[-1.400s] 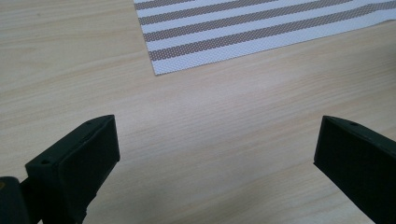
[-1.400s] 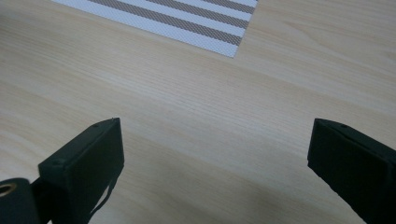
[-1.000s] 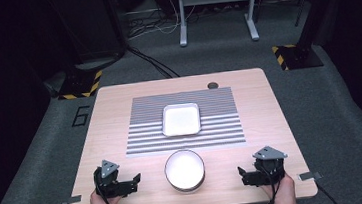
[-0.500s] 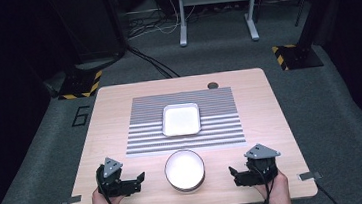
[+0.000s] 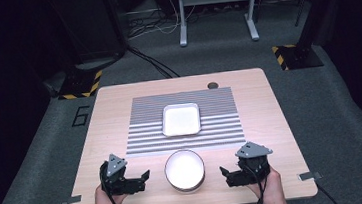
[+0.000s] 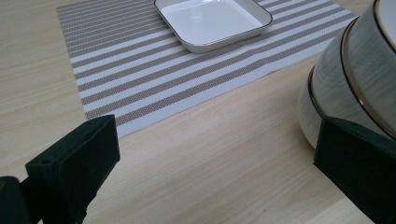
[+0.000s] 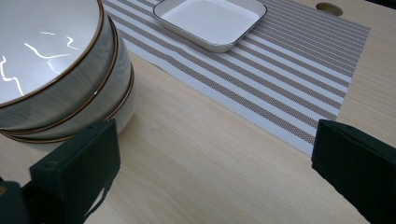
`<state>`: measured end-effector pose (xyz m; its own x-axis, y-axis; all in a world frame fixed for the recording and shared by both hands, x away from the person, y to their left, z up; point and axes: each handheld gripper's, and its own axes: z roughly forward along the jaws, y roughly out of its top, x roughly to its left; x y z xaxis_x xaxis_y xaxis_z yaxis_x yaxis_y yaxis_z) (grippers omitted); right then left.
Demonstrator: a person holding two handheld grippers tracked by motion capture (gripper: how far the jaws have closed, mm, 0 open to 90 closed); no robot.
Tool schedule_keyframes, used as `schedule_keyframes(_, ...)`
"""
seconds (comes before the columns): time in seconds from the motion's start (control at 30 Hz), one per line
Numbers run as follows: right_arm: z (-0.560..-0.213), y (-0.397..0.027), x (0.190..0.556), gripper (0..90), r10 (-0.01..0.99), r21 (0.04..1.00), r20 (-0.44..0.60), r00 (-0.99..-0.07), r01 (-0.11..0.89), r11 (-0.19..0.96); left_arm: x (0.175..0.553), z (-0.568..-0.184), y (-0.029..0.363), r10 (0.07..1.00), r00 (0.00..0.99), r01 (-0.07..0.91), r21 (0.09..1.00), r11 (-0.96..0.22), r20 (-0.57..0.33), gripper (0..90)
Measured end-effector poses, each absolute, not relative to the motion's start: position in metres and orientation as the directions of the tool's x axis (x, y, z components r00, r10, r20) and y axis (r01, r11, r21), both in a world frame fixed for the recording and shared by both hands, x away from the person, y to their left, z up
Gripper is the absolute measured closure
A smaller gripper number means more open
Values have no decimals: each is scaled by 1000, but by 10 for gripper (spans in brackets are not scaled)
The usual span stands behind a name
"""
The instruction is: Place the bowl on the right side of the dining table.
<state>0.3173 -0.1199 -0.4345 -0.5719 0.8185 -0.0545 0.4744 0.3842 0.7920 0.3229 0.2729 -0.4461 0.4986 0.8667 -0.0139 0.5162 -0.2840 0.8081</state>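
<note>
1. The stack of bowls is sitting on the bare wood at the near edge of the table, midway between the two grippers and just near of the striped placemat.
2. The stack is showing white insides and thin brown rims; in the right gripper view three nested rims are showing one above the other.
3. The left gripper is resting low at the near left of the table, its jaws standing wide apart and pointing right toward the stack, with a gap of bare wood between them and the bowls.
4. In the left gripper view the stack is rising just beyond the right-hand jaw, outside the span between the jaws.
5. The right gripper is sitting at the near right, jaws likewise spread wide and pointing left toward the stack, close beside it; whether a jaw is touching the bowls cannot be told.
6. Neither gripper is pinching anything.
7. A white square dish is lying flat in the middle of the placemat, farther off than the stack and well apart from both grippers.
8. A person's hands are holding the grippers from the near edge, the left hand and the right hand both coming in from below.
</note>
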Motion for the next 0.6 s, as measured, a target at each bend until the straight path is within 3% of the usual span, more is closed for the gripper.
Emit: schedule_keyframes(0.6,-417,-91,322,0,776,799,-47,-629,443,407,322,-423,256,834,551,461,839,-288,-17,2)
